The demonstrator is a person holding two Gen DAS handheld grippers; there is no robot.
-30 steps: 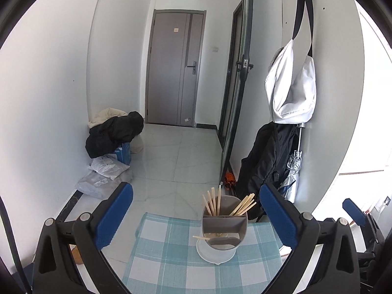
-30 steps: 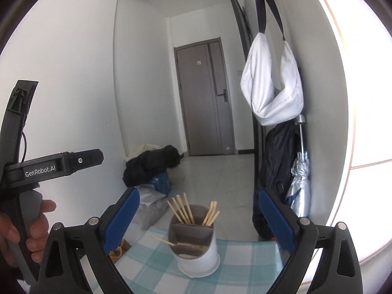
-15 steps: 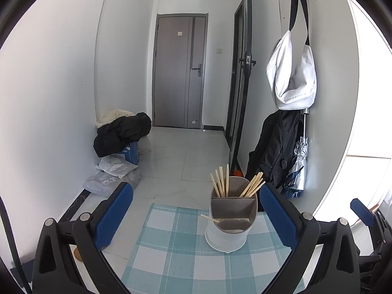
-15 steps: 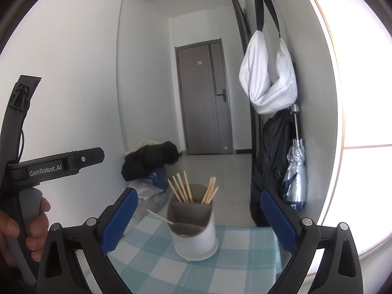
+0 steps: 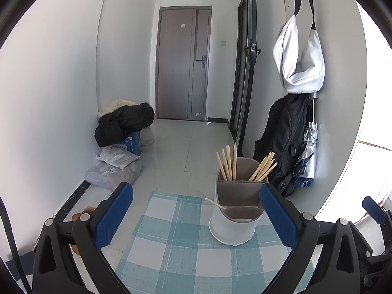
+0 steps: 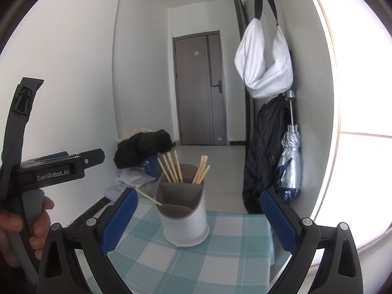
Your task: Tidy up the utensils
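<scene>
A white utensil holder (image 5: pixel 232 223) with a grey divided insert stands on the checked tablecloth (image 5: pixel 186 250). Several wooden chopsticks (image 5: pixel 229 163) stand upright in its two far compartments, and one chopstick (image 5: pixel 215 203) lies slanted over the near compartment's rim. The holder also shows in the right wrist view (image 6: pixel 186 218), with its chopsticks (image 6: pixel 171 166). My left gripper (image 5: pixel 196 216) is open and empty, just short of the holder. My right gripper (image 6: pixel 196 220) is open and empty, with the holder between its fingers' line of sight.
The table's far edge (image 5: pixel 176 193) drops to a tiled floor. Clothes and bags (image 5: pixel 122 127) lie by the left wall. A black backpack (image 5: pixel 281 142), a folded umbrella (image 5: pixel 308 156) and a white bag (image 5: pixel 299 58) hang on the right wall. The left hand-held gripper (image 6: pixel 49 171) shows at left.
Both grippers have drawn nearer to the holder, which now looks larger and lower in both views. Both stay open and empty.
</scene>
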